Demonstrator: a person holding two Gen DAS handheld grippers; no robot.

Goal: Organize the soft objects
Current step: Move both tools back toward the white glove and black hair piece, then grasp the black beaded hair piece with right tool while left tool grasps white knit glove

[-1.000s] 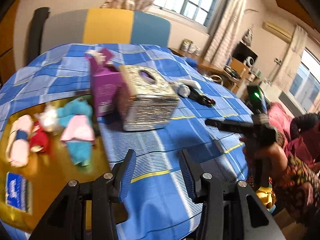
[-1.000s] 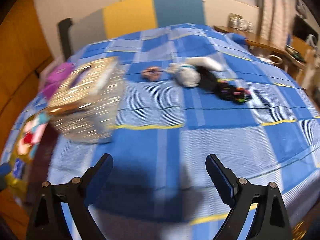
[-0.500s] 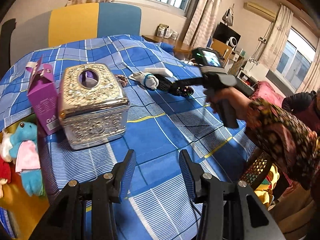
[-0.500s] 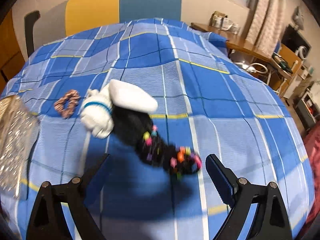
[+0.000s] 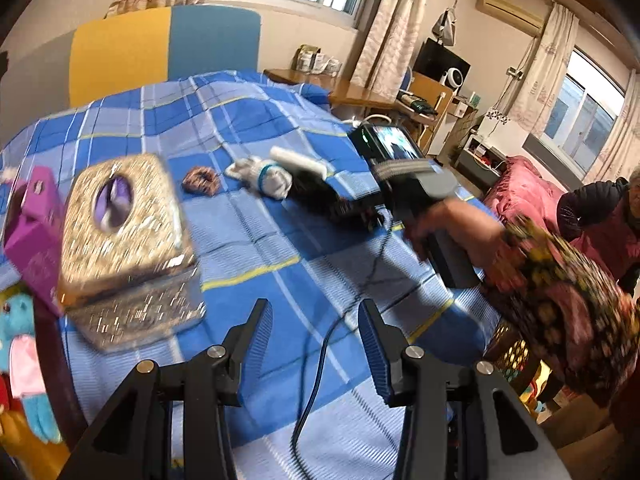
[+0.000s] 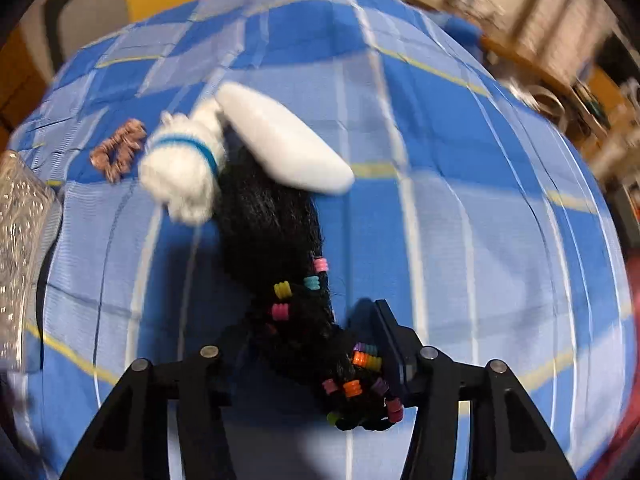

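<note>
Left wrist view: left hand-held gripper (image 5: 316, 340), one, jaws apart and empty, hovering over the blue checked counter (image 5: 256, 248); silver tissue box (image 5: 120, 240), one; scrunchie (image 5: 201, 180), one.

Right wrist view: right hand-held gripper (image 6: 308, 344), one, narrowed around the black beaded hairpiece (image 6: 280, 272), apparently for lifting; grip unconfirmed. White sock (image 6: 184, 176), one.

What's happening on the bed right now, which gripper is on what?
The right gripper has its fingers down around the beaded end of the black braided hairpiece on the blue plaid bedspread; whether it has clamped yet is not clear. A white rolled sock, a white flat piece and a brown scrunchie lie just beyond. The left gripper hangs open and empty over the bedspread near the glittery tissue box. Plush toys sit at the far left.
</note>
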